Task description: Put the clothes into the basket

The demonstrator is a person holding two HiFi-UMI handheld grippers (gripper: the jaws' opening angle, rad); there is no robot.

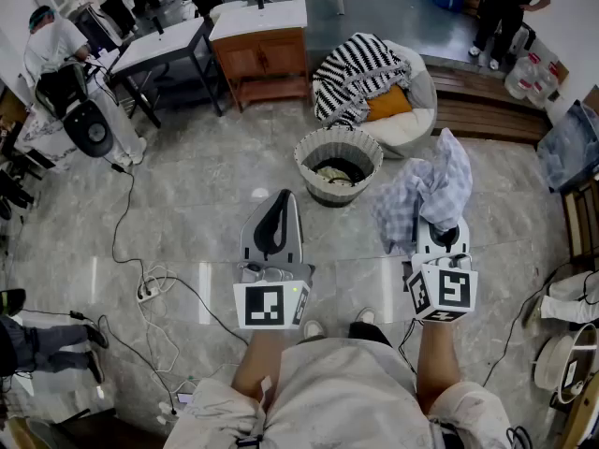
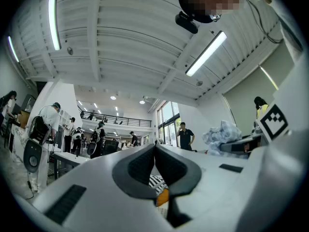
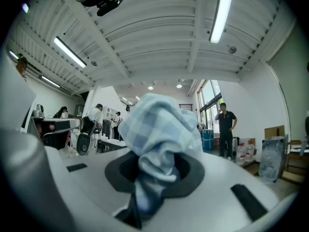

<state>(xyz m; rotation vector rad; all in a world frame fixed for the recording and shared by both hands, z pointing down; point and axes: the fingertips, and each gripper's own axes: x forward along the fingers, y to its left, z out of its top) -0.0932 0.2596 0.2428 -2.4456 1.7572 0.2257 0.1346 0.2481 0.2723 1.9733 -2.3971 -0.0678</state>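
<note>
**Checked cloth gripped, basket just up-frame to the left**

Nearest the lens, bottom centre of the head view: the person's pale shirt [image 1: 337, 391], with both tools held out ahead of it.

Left of centre: left gripper [image 1: 281, 206]. Its jaws are pressed together tip to tip with nothing between them. It is idle and clear of the work.

Centre, a little higher: the basket [image 1: 309, 157], ribbed and round, stands on the marble floor [image 1: 206, 185]. Some laundry already lies in the bottom. Above it, upper centre, a striped cloth [image 1: 356, 73] is draped over a round seat [image 1: 419, 120].

Right of centre: right gripper [image 1: 440, 232]. Its jaws are clamped on a blue-and-white checked cloth [image 1: 429, 187]. The right gripper view shows fabric filling the gap between the pads. The bunch rises above the jaws and a fold hangs to their left. The cloth is near the basket's right side but not over it.

How to do this step well, as I judge it:
- Carry the bundle up and to the left in frame until the jaws sit over the middle of the opening.
- Watch the hanging fold, which could drape over the rim.
- Lower the cloth before letting go, so that the whole of it drops inside.
- Keep the left tool where it is.
</note>
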